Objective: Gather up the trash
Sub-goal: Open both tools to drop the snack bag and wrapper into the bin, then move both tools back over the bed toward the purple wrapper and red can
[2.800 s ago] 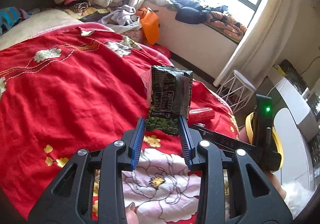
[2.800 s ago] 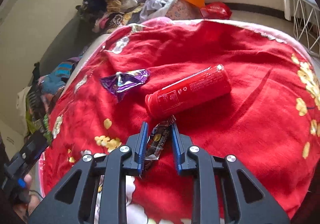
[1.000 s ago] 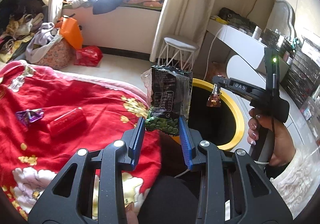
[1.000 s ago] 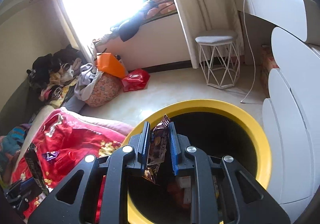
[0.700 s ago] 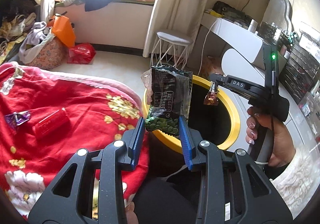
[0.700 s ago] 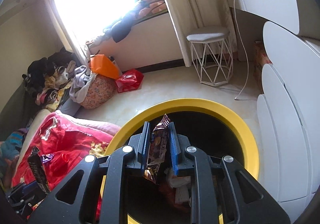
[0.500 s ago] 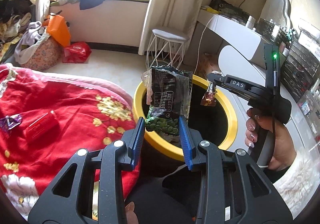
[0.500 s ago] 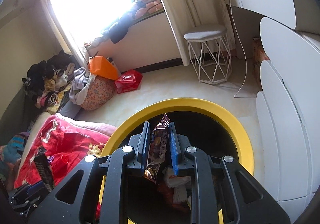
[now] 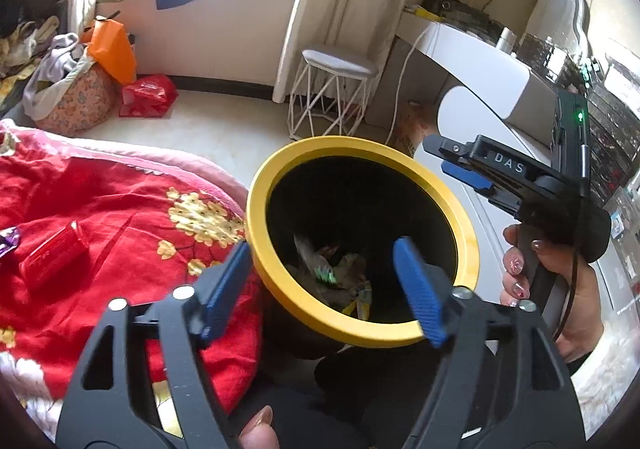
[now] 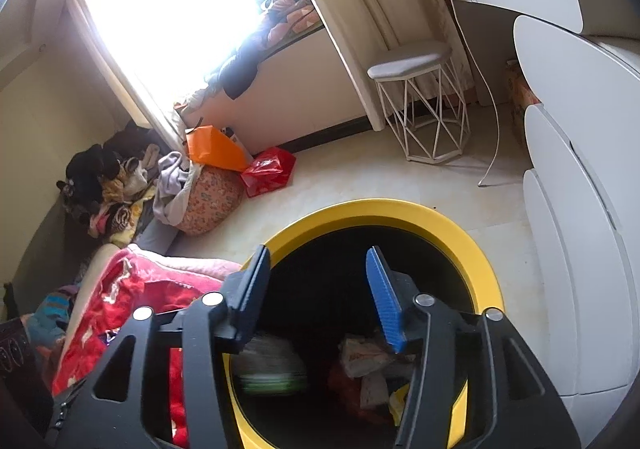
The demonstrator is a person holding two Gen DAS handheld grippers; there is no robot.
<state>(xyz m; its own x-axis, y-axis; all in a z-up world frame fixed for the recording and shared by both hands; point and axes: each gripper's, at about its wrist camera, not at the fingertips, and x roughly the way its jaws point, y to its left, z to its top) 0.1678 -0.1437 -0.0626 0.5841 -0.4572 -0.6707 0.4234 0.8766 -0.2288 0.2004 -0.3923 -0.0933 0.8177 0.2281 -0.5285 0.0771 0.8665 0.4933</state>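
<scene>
Left gripper (image 9: pixel 320 281): jaws were opening, nothing between them, above the bin's near rim.
Right gripper (image 10: pixel 318 289): jaws were opening, empty, over the bin mouth.
Round black bin with yellow rim (image 9: pixel 452 193): against the red floral bedspread (image 9: pixel 120 209); crumpled wrappers (image 9: pixel 336 281) lay inside.
Red can (image 9: pixel 54 259): lay left on the bedspread.

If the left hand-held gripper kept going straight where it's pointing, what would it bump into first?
Probably the trash pile at the bottom of the yellow-rimmed bin. The left hand-held gripper, jaws opening with nothing between them, points down into the bin's mouth. Depth is hard to judge, so it might touch the inner wall first.
</scene>
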